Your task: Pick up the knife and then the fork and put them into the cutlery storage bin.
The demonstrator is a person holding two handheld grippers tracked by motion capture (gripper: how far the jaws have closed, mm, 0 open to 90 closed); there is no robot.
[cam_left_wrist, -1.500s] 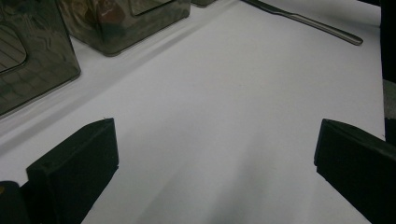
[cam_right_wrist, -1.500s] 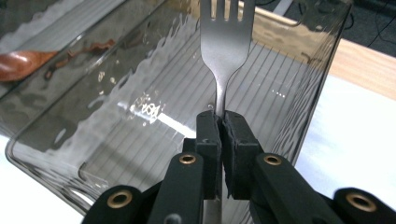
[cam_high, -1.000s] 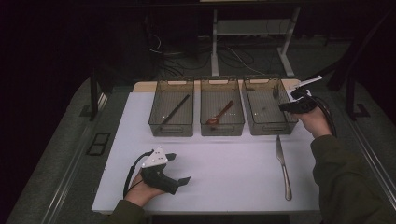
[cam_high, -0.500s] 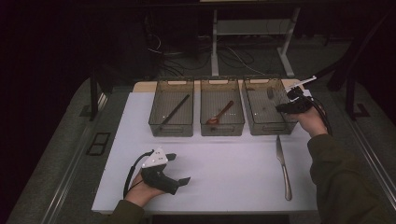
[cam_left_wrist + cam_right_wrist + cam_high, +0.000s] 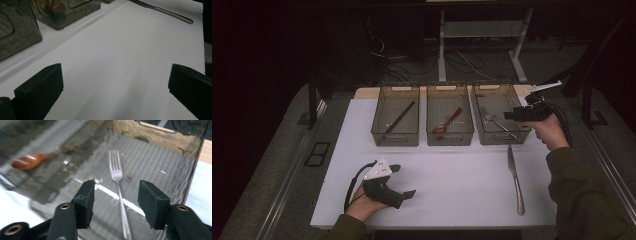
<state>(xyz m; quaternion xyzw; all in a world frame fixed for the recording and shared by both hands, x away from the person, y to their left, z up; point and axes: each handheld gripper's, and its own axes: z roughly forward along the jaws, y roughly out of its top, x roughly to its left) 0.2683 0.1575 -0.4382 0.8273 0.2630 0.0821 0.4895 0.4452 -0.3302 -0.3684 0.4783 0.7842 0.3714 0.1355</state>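
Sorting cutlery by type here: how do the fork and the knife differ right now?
The fork lies inside the right bin; the knife lies loose on the white table. The fork ends in tines, the knife in a plain blade. The knife looks longer. Both are silver metal.

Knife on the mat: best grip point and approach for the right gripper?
Take the knife across its handle, the near, thicker end, coming straight down with jaws spanning its width. It lies flat and alone on the white mat, blade toward the bins, so side approach likely slips.

Three clear bins point(image 5: 449, 131) stand in a row at twelve o'clock. One fork point(image 5: 117, 182), one wooden spoon point(image 5: 447, 121), one dark stick point(image 5: 399, 119), one knife point(image 5: 515, 180).
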